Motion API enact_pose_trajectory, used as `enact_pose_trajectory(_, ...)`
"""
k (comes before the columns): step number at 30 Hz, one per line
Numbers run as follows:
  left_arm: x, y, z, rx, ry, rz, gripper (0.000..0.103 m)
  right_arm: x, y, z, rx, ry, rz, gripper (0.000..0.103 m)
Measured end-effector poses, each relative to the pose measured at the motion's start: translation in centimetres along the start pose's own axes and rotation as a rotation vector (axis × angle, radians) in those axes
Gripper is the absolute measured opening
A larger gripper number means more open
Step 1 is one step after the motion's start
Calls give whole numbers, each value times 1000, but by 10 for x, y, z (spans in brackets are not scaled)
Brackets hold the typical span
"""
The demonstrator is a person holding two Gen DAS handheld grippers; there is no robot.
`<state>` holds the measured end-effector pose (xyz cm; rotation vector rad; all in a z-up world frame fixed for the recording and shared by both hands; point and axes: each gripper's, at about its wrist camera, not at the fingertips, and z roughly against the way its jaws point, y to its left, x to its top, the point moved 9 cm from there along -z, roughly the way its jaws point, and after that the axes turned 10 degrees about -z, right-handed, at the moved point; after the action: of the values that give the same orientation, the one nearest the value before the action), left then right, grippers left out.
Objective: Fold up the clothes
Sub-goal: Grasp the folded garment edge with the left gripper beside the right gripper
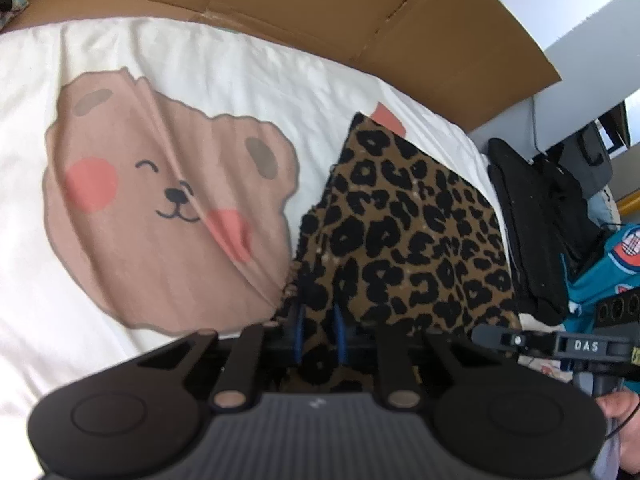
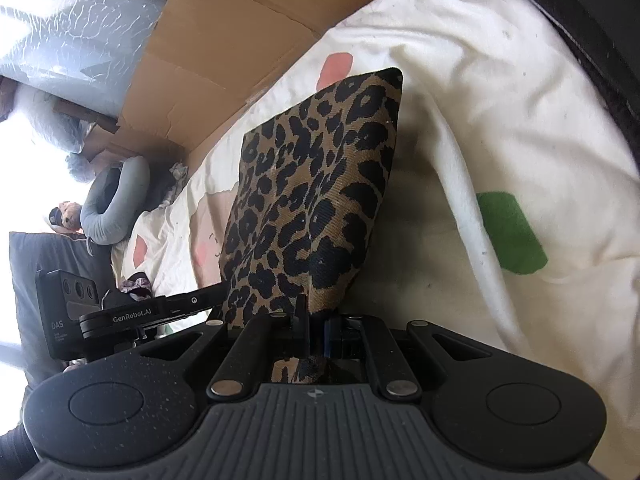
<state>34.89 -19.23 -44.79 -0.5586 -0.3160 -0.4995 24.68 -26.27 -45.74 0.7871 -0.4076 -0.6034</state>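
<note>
A leopard-print garment [image 1: 408, 232] lies folded on a white bed sheet [image 1: 200, 64] printed with a brown bear face. Its near edge is lifted off the sheet. My left gripper [image 1: 319, 328] is shut on that edge, with bunched fabric between its blue pads [image 1: 298, 330]. In the right wrist view the same garment [image 2: 312, 184] rises as a taut panel toward a far corner. My right gripper [image 2: 316, 320] is shut on its near hem. The left gripper's body [image 2: 120, 312] shows at the left of that view, its fingers hidden behind the cloth.
Flattened cardboard [image 1: 320, 4] lines the far side of the bed. A black garment [image 1: 532, 232] and a teal jersey [image 1: 608, 276] lie to the right. A grey neck pillow [image 2: 116, 208] sits at the far left. The sheet has a raised fold [image 2: 472, 200].
</note>
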Motion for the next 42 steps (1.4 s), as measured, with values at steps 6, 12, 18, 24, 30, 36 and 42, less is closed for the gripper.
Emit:
enact_pose_trajectory(6,-4,-13,-2,-40,12,2,15,11,-4,12,-26,-11,18,4)
enact_pose_trajectory(12,2,-22,-1,-48,17,-44,15,21,-14,23,-41,-19,0,4)
enact_pose_trajectory(18,15,-15,6,-19,0,-74,45,19,-25,16,-40,-7,-49,4)
enact_pose_trajectory(24,28,-14,-2,-41,-20,-77,55,17,-26,14,-37,2,-45,4)
enact_pose_trajectory(30,30,-13,-19,-50,-2,-85,60,15,-26,13,-42,8,-33,4)
enact_pose_trajectory(36,27,-12,-28,-88,14,-76,65,16,-24,11,-53,9,-11,7)
enact_pose_trajectory(42,29,-10,-29,-113,8,-74,38,17,-25,11,-48,3,-20,18)
